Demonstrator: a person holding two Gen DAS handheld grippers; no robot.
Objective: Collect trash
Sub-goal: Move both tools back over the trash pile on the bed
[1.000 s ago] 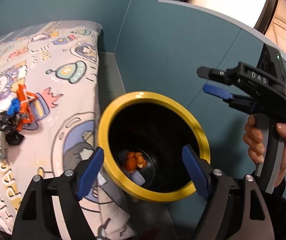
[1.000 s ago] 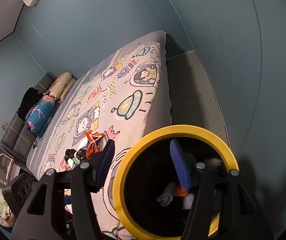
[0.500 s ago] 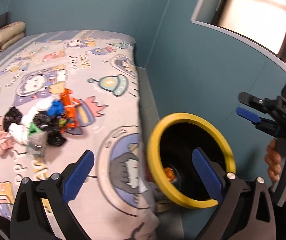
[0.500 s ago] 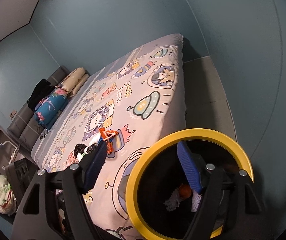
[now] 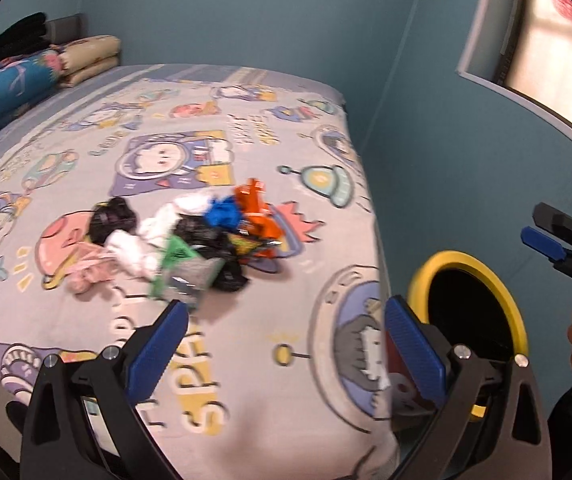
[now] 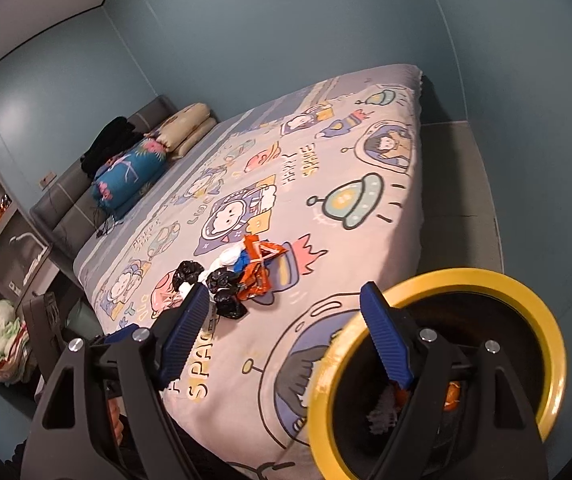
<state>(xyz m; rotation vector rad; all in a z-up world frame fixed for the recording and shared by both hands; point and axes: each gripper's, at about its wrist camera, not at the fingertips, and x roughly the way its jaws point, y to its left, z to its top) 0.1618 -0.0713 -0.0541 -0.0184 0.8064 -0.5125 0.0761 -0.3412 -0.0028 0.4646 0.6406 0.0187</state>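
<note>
Crumpled glossy trash pile (image 5: 189, 236) on bed (image 5: 245, 360); round yellow-rimmed bin (image 6: 542, 320), perhaps plastic.

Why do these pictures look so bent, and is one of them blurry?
Both views use fisheye lenses, so walls curve and the corners go black. Left wrist view: smeared by motion, blurring the trash pile and yellow-rimmed bin; the window glares white. Right wrist view: sharper, evenly lit, except the bin's near rim.

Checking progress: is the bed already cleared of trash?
No, a heap of wrappers and crumpled bags lies on the bedspread.
</note>
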